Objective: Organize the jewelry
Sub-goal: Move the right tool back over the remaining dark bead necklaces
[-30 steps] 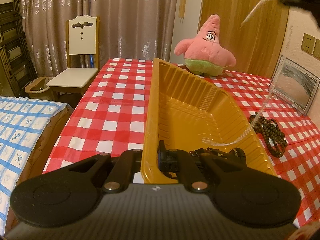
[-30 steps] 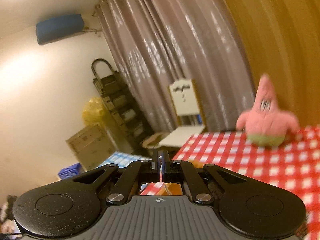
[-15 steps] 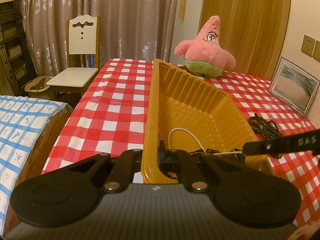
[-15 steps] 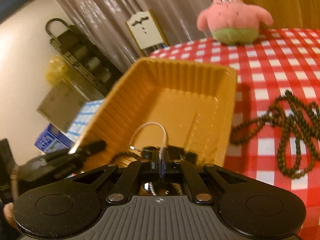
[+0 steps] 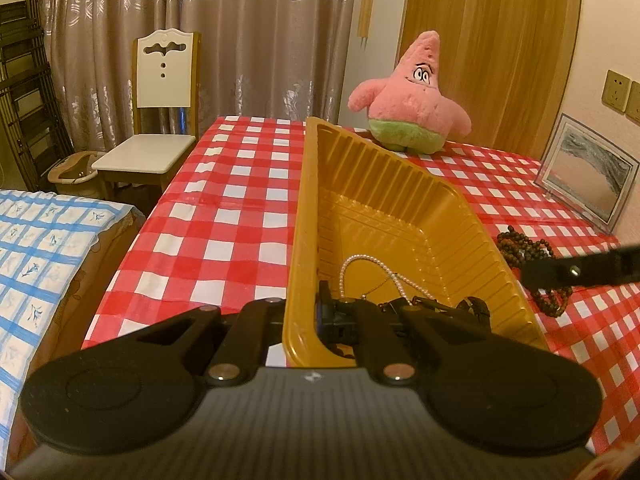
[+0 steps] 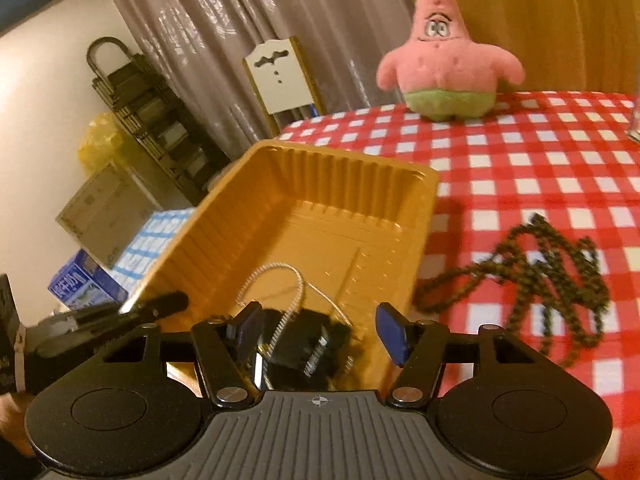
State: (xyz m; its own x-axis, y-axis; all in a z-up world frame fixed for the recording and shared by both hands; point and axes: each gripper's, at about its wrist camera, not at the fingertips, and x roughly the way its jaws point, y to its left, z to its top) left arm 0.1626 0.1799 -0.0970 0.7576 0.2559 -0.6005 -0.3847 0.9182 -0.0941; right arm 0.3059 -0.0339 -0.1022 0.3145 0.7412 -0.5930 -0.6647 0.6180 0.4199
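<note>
A yellow plastic tray [image 5: 384, 184] stands on the red-checked tablecloth [image 5: 240, 208]. My left gripper [image 5: 320, 310] is shut on the tray's near left wall; one of its fingers [image 6: 160, 306] shows in the right wrist view. A white pearl necklace [image 6: 276, 276] [image 5: 360, 264] lies in the tray's near end beside dark jewelry pieces [image 6: 308, 348]. My right gripper [image 6: 320, 330] hovers over that end. Its jaws are opening, and the strand runs loose below them, untouched by the pads. A dark bead necklace [image 6: 540, 280] [image 5: 524, 246] lies on the cloth right of the tray.
A pink star plush [image 5: 412, 100] sits at the table's far end. A framed picture [image 5: 588, 176] leans on the right wall. Left of the table stand a white chair [image 5: 160, 120] and a blue-checked bed [image 5: 40, 240].
The right gripper came down over the tray with the pearl necklace dangling from it, then spread its jaws. The necklace now lies in the tray. The left gripper kept still.
</note>
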